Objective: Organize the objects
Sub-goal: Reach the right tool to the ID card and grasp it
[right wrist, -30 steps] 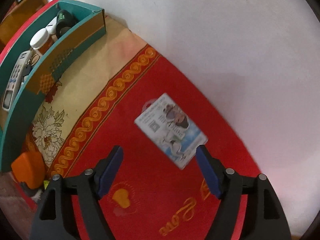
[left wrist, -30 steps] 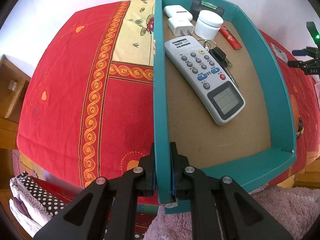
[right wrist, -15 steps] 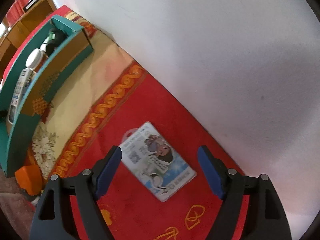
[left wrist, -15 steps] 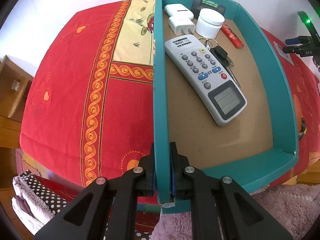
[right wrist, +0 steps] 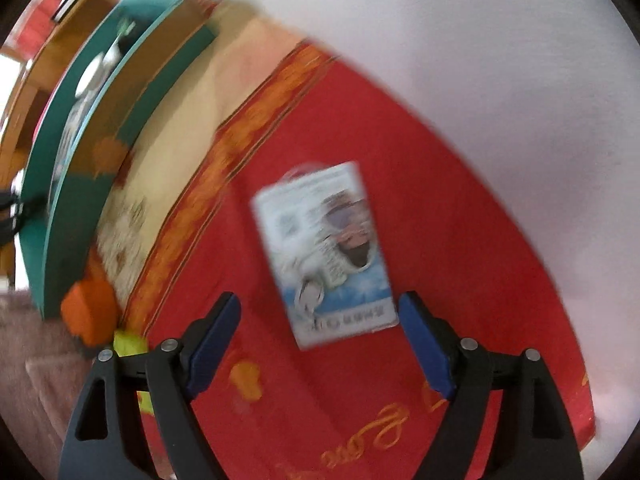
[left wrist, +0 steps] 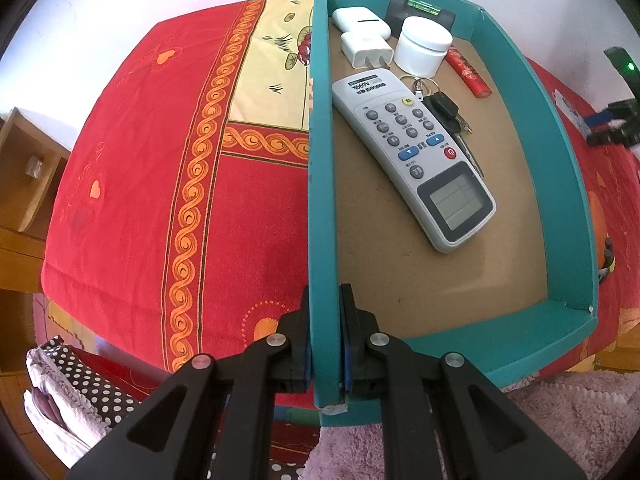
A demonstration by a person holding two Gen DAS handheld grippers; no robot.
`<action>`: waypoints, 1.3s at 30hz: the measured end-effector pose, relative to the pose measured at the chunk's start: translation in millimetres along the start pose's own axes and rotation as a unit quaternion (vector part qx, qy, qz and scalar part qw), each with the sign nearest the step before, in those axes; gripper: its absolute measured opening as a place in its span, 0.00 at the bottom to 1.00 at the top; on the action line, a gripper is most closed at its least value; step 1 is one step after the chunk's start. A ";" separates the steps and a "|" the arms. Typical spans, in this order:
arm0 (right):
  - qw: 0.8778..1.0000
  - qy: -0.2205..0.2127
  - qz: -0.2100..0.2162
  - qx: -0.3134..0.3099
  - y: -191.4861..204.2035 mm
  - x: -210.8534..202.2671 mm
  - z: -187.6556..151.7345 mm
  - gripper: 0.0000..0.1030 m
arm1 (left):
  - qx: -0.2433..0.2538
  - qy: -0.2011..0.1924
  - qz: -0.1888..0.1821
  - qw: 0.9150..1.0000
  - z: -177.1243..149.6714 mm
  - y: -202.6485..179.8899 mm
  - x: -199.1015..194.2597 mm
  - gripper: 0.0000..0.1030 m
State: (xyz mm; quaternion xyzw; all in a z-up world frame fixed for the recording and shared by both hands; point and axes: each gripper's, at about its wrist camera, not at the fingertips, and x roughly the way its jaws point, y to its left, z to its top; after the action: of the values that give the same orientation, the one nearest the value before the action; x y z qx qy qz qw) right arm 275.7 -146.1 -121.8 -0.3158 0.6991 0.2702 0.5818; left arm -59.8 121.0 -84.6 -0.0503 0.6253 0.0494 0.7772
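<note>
right gripper (right wrist: 318,342): jaws opening, nothing pinched; now closer over card than a second ago
card (right wrist: 324,256): flat on red bedspread (right wrist: 460,240), at 12 o'clock of the gripper, next pick
left gripper (left wrist: 325,344): unmoved, pinching teal box (left wrist: 560,184) wall
remote (left wrist: 412,152): already in box

In the box (left wrist: 560,168) on the bench (left wrist: 140,160), the remote (left wrist: 416,156) lies before the jar (left wrist: 424,44) and charger (left wrist: 366,50), keys (left wrist: 448,114) to its right.

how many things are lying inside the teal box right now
7: earbud case, charger plug, level and white jar at the far end; red tube, keys and remote nearer. More may hide.
</note>
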 end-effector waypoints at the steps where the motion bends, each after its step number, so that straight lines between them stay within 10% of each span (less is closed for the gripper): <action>1: 1.000 0.003 0.001 -0.010 5.2 0.4 -1.8 0.81 | 0.000 0.000 0.000 1.000 -0.2 0.1 -0.1 0.09; 8: 0.999 -0.005 -0.013 -0.053 34.8 -0.8 -5.3 0.81 | 0.003 -0.002 -0.003 1.000 -2.0 1.9 -1.5 0.09; 20: 0.987 -0.086 -0.080 0.112 -6.9 -11.6 54.1 0.81 | 0.005 -0.002 -0.004 1.000 -2.4 2.6 -1.8 0.09; 25: 0.979 -0.101 -0.083 0.155 -37.7 -27.9 37.4 0.56 | 0.004 -0.003 -0.007 1.000 -2.8 3.6 -1.9 0.09; 39: 0.965 -0.113 -0.095 0.218 -18.9 -20.3 13.8 0.58 | 0.004 -0.004 -0.008 1.000 -3.6 4.6 -2.6 0.09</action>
State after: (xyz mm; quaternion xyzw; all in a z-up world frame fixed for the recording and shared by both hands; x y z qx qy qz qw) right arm 301.3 -145.6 -104.5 -0.2136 0.6372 0.0886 0.7352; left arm -64.5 125.1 -82.9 -0.0520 0.6217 0.0410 0.7805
